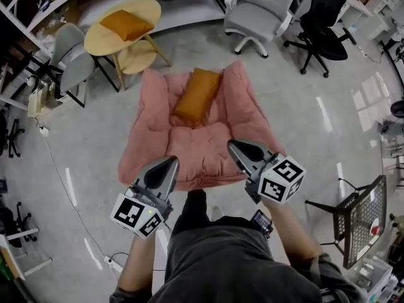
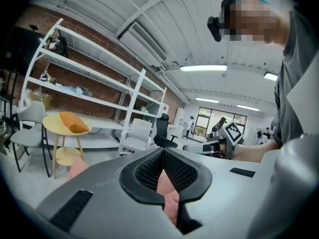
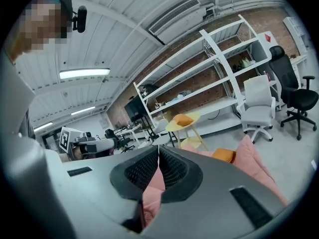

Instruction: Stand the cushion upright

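Note:
An orange cushion [image 1: 197, 93] lies flat, lengthwise, on the back part of a pink padded floor seat [image 1: 189, 147]. In the right gripper view the cushion [image 3: 224, 155] shows as an orange strip beyond the pink padding [image 3: 256, 166]. My left gripper [image 1: 171, 162] hovers over the seat's near left edge and is shut with nothing in it. My right gripper [image 1: 231, 144] is over the near right part, also shut and empty. Both are short of the cushion and apart from it. Each gripper view shows mesh pads meeting at the tip, left gripper [image 2: 163, 151] and right gripper [image 3: 158, 149].
A second orange cushion [image 1: 126, 24] lies on a round yellow table [image 1: 104, 41] at the far left, beside a grey chair [image 1: 74, 60]. A white office chair [image 1: 260, 12] and a black one [image 1: 325, 25] stand behind the seat. A black wire rack [image 1: 361, 216] is at my right.

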Motion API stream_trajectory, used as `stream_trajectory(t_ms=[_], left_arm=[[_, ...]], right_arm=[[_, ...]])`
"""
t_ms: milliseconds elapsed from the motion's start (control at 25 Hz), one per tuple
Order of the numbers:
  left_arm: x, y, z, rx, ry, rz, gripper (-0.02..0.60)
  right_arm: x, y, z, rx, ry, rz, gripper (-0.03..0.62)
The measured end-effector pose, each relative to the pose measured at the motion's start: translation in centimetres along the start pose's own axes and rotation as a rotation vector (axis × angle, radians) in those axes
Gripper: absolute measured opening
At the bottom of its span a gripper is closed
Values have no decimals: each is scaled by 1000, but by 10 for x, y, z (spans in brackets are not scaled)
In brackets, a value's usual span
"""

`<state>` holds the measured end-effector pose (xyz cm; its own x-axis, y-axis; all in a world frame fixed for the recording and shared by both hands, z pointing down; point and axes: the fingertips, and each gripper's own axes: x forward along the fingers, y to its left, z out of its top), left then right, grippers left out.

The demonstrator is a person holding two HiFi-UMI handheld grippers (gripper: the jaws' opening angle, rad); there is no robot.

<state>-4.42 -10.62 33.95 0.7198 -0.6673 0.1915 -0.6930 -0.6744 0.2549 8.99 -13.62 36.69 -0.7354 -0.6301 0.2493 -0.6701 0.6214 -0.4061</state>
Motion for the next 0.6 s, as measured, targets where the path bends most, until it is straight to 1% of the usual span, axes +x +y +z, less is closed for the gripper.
stream_trajectory(t_ms=[320,480,600], left_arm=[[53,100,10,-3,41,-21,11],[78,138,0,-16,76,-34,11],[99,163,-12,-30,102,-45,11]], right_arm=[[98,-74,8,31,43,-71,17],[144,-114,-3,42,85,-103,17],[176,-151,-12,46,110,-134,17]])
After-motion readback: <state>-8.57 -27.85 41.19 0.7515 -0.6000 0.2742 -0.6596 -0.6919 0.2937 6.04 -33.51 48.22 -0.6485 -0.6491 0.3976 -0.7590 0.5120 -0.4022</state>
